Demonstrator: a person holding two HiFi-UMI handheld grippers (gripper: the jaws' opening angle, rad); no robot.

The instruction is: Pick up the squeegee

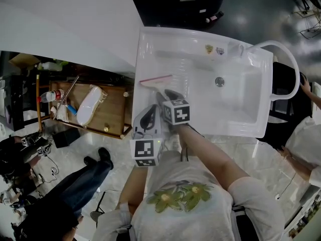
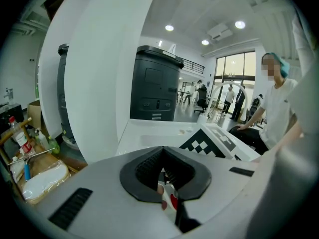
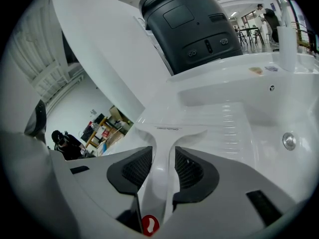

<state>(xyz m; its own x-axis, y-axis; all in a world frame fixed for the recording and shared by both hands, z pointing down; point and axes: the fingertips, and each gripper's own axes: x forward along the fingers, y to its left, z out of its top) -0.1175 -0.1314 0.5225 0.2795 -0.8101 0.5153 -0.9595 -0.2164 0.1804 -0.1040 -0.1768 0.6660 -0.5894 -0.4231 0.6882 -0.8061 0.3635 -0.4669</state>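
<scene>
A white squeegee [image 1: 156, 83] with a red blade edge hangs over the drainboard of the white sink unit [image 1: 150, 49]. My right gripper [image 1: 168, 97] is shut on its handle. In the right gripper view the white handle [image 3: 162, 168] runs between the two black pads, and the T-shaped head [image 3: 172, 128] points at the ribbed drainboard [image 3: 224, 118]. My left gripper [image 1: 147, 117] sits just left of it at the sink's front edge. In the left gripper view its black pads [image 2: 149, 169] meet with nothing between them.
The sink basin [image 1: 251, 92] with a drain [image 1: 219, 81] lies to the right; a curved white hose [image 1: 286, 64] arcs at its right end. A wooden cart [image 1: 95, 107] with bottles stands left of the sink. A person's hand [image 1: 305, 87] shows at the right edge; a dark bin [image 3: 194, 24] stands behind.
</scene>
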